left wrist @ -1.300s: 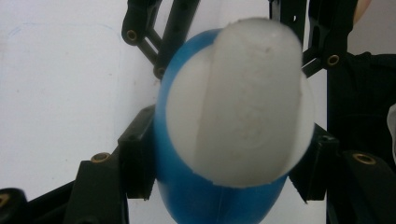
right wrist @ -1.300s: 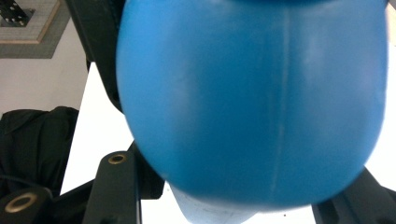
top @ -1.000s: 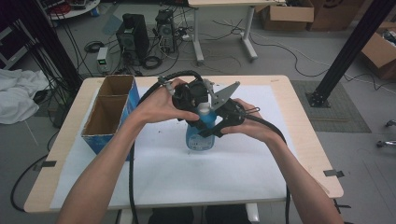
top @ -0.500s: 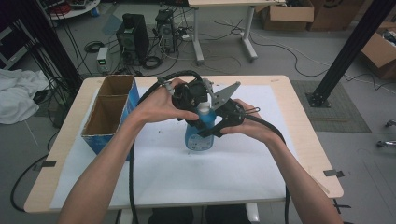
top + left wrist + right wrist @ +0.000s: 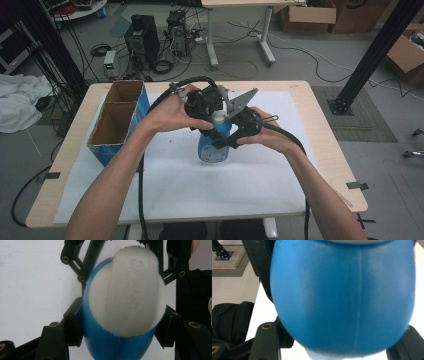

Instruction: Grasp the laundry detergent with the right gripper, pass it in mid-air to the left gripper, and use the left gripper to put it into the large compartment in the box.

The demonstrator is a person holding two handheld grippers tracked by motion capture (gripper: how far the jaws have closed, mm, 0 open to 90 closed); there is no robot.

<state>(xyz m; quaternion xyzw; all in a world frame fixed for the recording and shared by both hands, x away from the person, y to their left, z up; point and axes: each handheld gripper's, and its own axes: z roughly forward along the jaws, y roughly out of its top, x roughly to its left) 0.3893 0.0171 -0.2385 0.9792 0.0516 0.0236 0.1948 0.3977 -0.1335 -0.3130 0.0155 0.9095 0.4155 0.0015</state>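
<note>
High view shows the upright blue bottle [image 5: 214, 145] mid-frame, left claw [image 5: 212, 107] clenched on its upper part, right claw [image 5: 231, 134] just loosening around its body.

Blue bottle [image 5: 342, 297] looms close — black jaws flanking it.

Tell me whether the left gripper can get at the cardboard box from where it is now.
Probably not yet: the left gripper is shut on the blue bottle. The cardboard box stands open-topped beside that forearm, path bare, once it lets go.
</note>
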